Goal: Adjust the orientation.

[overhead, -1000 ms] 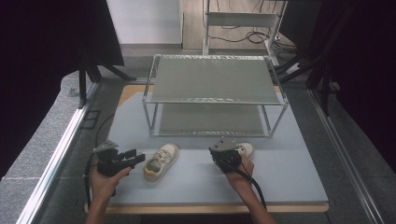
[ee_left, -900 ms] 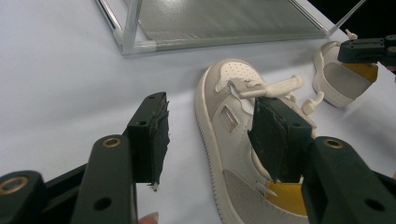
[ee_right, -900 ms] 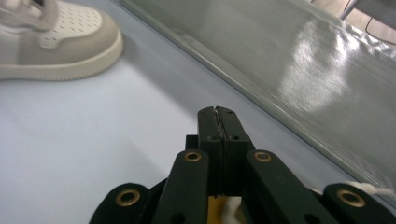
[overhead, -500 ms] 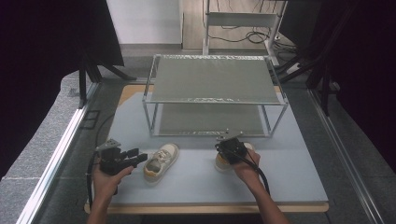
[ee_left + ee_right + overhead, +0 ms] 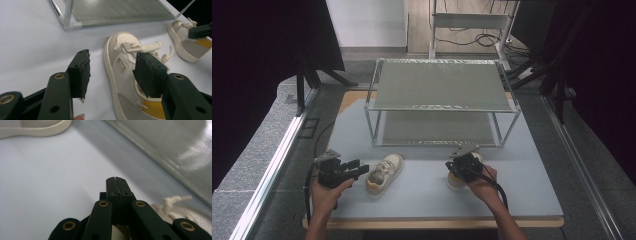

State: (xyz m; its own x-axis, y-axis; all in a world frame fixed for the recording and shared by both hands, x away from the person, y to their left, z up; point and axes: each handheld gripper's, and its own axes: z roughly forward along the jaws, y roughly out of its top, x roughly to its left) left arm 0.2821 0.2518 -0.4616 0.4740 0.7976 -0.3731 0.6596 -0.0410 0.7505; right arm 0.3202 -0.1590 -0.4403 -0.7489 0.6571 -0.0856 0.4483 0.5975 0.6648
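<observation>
On the grey mat (image 5: pixel 422 200): left gripper (image 5: pixel 111 72) jaws spread beside left sneaker (image 5: pixel 125 72) (untouched); right gripper (image 5: pixel 116 180) jaws pressed together over right sneaker (image 5: pixel 455 180)

The left gripper (image 5: pixel 111 72) holds its two black jaws wide apart above the pale grey tabletop (image 5: pixel 30 37). A cream low-top sneaker with a yellow heel patch (image 5: pixel 125 75) lies partly behind one jaw, a second matching sneaker (image 5: pixel 186 47) beyond.

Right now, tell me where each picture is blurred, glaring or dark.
High view: surroundings black, table evenly lit. Left gripper view: left shoe sharp, open left tongs slightly soft. Right gripper view: shut right tongs sharp, rack shelf blurred with glare, laces out of focus.
</observation>
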